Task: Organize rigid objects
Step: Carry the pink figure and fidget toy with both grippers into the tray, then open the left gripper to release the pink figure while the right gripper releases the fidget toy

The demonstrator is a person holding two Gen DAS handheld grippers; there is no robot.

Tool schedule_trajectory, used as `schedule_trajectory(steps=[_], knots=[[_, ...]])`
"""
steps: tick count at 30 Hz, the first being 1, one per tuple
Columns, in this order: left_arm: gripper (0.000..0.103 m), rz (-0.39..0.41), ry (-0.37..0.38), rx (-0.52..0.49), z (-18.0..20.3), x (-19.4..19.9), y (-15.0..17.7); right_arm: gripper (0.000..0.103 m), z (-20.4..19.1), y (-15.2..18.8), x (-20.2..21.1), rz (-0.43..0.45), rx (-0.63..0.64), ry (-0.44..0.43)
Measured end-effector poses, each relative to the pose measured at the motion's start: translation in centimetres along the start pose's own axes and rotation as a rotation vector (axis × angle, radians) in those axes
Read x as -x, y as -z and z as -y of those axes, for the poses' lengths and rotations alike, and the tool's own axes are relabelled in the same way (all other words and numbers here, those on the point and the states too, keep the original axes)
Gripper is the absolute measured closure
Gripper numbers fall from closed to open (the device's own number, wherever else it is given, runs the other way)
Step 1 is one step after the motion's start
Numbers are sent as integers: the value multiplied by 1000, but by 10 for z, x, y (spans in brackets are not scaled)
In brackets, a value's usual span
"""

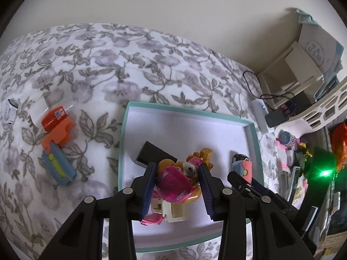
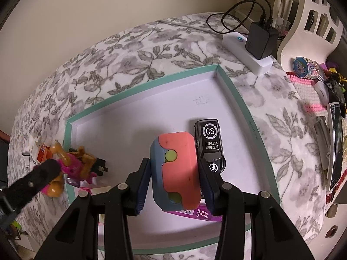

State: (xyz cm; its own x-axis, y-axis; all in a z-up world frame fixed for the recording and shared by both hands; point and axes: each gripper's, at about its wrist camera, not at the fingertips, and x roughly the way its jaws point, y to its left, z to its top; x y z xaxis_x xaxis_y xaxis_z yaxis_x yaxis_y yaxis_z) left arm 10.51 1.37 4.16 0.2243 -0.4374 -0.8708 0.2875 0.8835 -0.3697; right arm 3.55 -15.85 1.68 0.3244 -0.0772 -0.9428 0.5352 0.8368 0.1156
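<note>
Plain cream wall [image 1: 173, 6] behind; grey floral bedspread [image 1: 97, 65] across the scene; white shelf unit [image 1: 292, 69] far right.

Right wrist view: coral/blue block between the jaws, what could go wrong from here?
1. The coral and blue block sits tight against the black toy car; the right jaw may nudge the car.
2. The left gripper works the pink dog toy in the same teal box; the grippers could collide.
</note>
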Motion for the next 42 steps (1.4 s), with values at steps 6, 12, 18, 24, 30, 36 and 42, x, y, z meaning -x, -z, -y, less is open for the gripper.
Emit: schedule_trajectory(steps=[6,12,18,24,30,36,42], knots=[[61,-45,-40,-8,1,-20,7,57,0,2,-12,-29,14,15],[61,-92,-71,-7,-2,-39,14,57,-4,5,-28,-66,36,30],[60,-102,-67,-6,-1,-45,15,57,-9,6,-33,-75,55,38],[60,-112,-73,-3,-2,-45,15,57,-10,7,-32,-76,55,34],[59,-115,-79,-9,1,-42,14,57,-14,4,-21,-57,68,23],[37,-81,-60,-4,2,-26,9,57,-11,-1,-1,-15,50,31],[28,-32,-23,-4,8,-3,3,56,-10,-8,24,51,29,2]])
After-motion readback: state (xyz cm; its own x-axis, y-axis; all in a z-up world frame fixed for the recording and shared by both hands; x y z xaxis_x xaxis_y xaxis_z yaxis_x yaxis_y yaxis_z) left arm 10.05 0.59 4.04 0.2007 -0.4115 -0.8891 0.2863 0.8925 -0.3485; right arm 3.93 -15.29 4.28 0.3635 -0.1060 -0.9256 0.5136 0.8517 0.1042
